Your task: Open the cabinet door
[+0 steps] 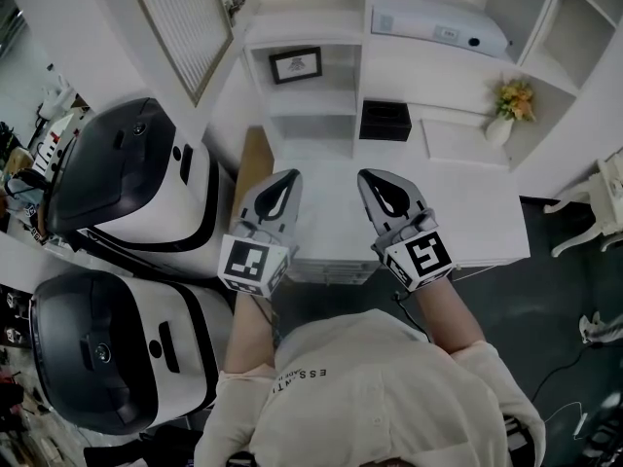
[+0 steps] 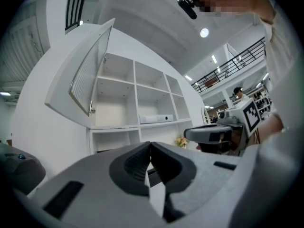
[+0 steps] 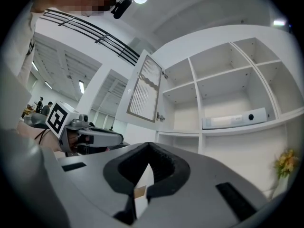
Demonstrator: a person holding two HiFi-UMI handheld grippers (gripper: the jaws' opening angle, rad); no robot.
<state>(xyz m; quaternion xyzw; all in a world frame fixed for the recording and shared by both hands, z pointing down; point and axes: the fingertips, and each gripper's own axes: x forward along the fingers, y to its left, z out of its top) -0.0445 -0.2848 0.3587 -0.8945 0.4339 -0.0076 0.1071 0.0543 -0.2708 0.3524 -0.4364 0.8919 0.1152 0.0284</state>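
**Head view**
- Left gripper [image 1: 289,175]: level above the white desktop [image 1: 477,224], tip toward the shelving, jaws clenched.
- Right gripper [image 1: 366,175]: just beside it and parallel, with a narrow gap between the two, jaws clenched.
- Cabinet door [image 1: 177,27]: swung wide open at the upper left, slatted panel showing, well apart from both grippers.
- Only here: a picture frame [image 1: 295,64] and a black box [image 1: 384,120] sit in the low cubbies. Two black-and-white machines [image 1: 127,178] stand at the left, and a white chair [image 1: 589,212] at the right.
- Room: the machines crowd the left side, near the left forearm. Dark floor lies open to the right of the desktop.

**Left gripper view**
- Left gripper [image 2: 150,146]: pads pressed tip to tip, gripping no object.
- Cabinet door [image 2: 88,75]: hangs out from the top-left compartment, its leaf angled toward the camera.
- Only here: the right gripper [image 2: 190,134] shows side-on at the right. A balcony railing [image 2: 237,63] runs beyond it.
- Shelf: a white device [image 2: 154,118] lies in a middle compartment, with flowers [image 2: 180,140] below it.

**Right gripper view**
- Right gripper [image 3: 149,146]: pads meet at the tip, clenched on themselves.
- Cabinet door [image 3: 145,91]: open at the left of the bare compartments, with a small latch [image 3: 160,118] at its lower corner.
- Only here: the left gripper [image 3: 118,137] shows side-on at the left.
- Edges: the white device [image 3: 235,120] lies on its shelf, and the flowers [image 3: 285,163] stand at the far right.
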